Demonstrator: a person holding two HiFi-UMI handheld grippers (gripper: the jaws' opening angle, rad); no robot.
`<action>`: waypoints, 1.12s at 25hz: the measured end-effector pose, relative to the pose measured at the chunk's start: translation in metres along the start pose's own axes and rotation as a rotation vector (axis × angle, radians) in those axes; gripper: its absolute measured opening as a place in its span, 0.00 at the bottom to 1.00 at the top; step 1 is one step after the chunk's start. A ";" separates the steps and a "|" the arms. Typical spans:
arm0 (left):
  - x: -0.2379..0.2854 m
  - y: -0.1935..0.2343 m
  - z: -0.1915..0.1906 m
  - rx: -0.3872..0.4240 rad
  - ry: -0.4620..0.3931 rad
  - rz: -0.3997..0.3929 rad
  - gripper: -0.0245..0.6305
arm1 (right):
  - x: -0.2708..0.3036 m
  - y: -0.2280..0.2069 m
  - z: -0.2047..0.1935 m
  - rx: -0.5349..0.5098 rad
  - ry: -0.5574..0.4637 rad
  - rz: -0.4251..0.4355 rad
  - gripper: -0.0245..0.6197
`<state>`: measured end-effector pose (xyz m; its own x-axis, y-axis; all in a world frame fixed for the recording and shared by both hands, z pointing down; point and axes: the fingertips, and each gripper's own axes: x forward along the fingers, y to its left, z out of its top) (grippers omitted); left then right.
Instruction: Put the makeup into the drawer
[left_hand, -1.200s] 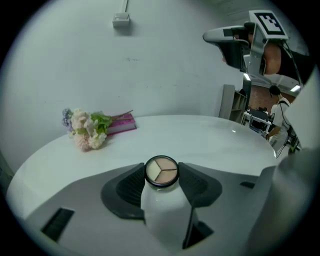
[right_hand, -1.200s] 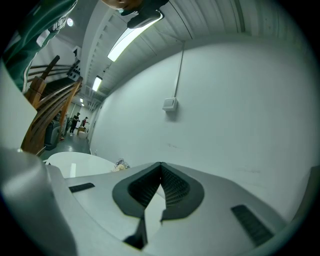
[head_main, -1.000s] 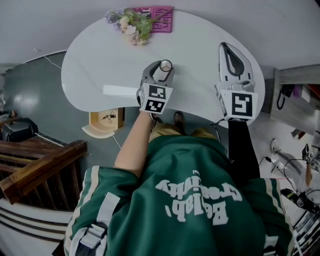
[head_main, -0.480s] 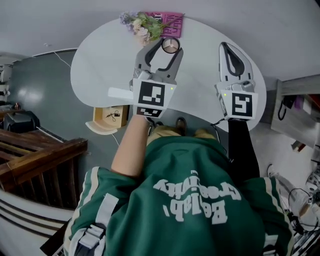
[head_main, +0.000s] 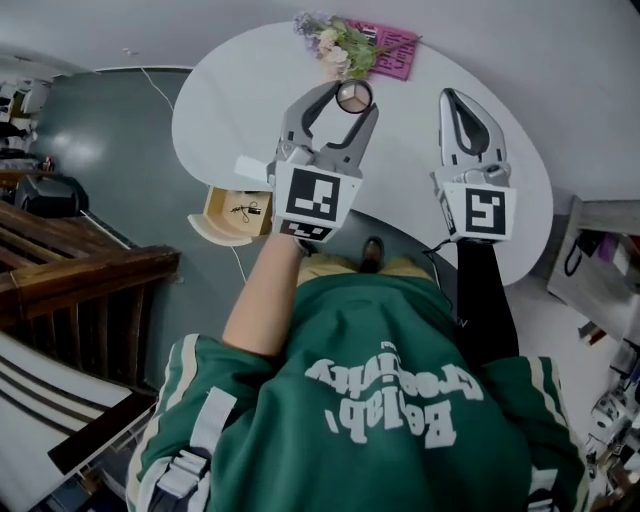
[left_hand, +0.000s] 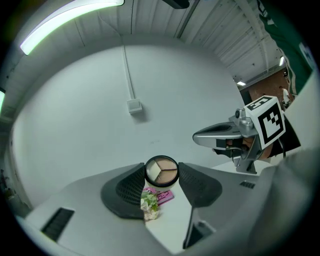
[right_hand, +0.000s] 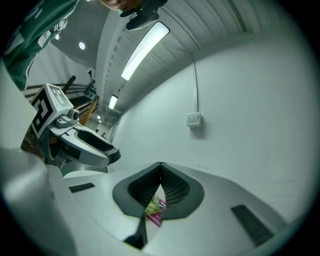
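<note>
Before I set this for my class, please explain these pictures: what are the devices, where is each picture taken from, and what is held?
There is no robot: a person holds a two-jaw gripper in each hand. One picture comes from a camera on the person's head, looking down. The other two come from cameras riding on the grippers, looking along their jaws. The left gripper grips a round makeup compact between its jaws, over the white table. The right gripper is shut and empty. At the table's far edge lie a small bunch of flowers and a pink card. A wooden drawer stands open under the table's left side.
</note>
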<state>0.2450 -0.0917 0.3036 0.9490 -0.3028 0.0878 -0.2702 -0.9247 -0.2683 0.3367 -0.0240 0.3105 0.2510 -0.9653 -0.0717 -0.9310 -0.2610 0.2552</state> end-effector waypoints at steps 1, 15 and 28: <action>-0.007 0.008 -0.003 -0.001 0.005 0.018 0.39 | 0.006 0.010 0.002 0.000 -0.006 0.020 0.05; -0.132 0.133 -0.059 -0.046 0.113 0.305 0.39 | 0.088 0.185 0.035 0.018 -0.044 0.338 0.05; -0.280 0.230 -0.112 -0.088 0.223 0.579 0.39 | 0.125 0.371 0.095 0.109 -0.169 0.620 0.05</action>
<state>-0.1015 -0.2457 0.3248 0.5902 -0.7927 0.1527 -0.7521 -0.6087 -0.2527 -0.0027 -0.2418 0.3049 -0.3783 -0.9207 -0.0960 -0.9136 0.3547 0.1991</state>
